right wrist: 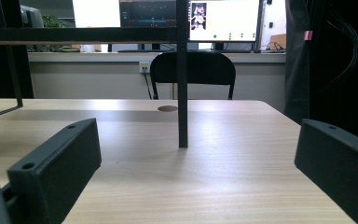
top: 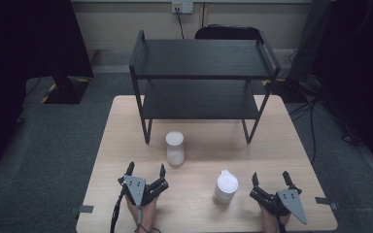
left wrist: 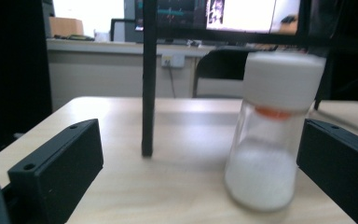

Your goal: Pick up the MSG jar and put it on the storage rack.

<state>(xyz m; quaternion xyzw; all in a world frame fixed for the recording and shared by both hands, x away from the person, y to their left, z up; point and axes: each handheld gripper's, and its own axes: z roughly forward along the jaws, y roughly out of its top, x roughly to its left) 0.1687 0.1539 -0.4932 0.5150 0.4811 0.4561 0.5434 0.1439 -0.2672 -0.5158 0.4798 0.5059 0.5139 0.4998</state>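
White-capped jar [top: 175, 147] stands at centre frame on the table [top: 126, 126], just ahead of my left tool [top: 145, 171], whose jaws gape wide; my right tool [top: 271, 178] is wide too. Closing off-centre, I judge, could tip this tall jar over.

The table [top: 126, 145] was pale wood-grain laminate with a smooth, faintly shiny top. The rack [top: 204, 63] was matt black metal. The jar [left wrist: 270, 140] was clear and glossy, holding white powder under a matt white plastic cap.
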